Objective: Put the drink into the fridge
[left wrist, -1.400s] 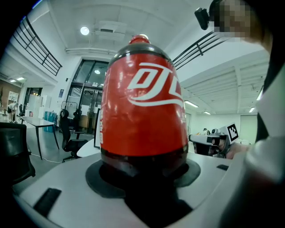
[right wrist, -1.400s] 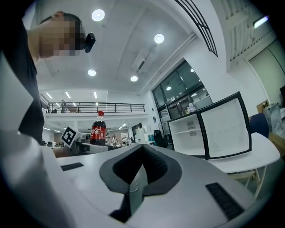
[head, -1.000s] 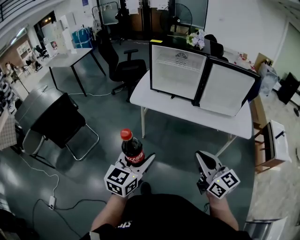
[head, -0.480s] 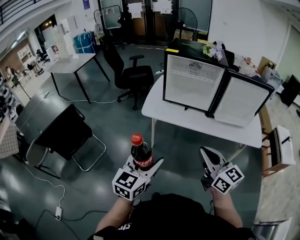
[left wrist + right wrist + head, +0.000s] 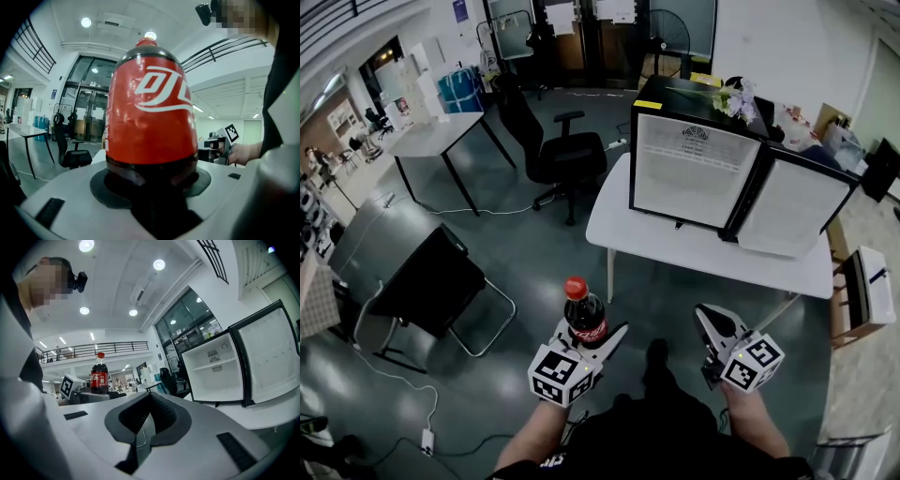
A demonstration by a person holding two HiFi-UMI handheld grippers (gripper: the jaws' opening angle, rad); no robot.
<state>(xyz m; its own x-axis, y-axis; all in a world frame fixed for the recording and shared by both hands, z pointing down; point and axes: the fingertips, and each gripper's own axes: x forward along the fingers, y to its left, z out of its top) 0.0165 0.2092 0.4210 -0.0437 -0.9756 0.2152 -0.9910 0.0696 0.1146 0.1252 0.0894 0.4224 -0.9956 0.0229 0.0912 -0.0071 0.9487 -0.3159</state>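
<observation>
Mid-carry: clamped on the upright bottle with the left tool, well short of the counter. Ahead, along the counter's far edge, the fridge, door swung wide; right tool pressed together, empty. Next, likely: step closer, raise bottle into the fridge.

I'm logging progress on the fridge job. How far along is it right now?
Done: the left gripper is shut on the cola bottle, and the mini fridge on the white table has its door open. In hand: the bottle is held upright over the floor, short of the table. Left: set it inside and let go. The right gripper is shut, empty.
</observation>
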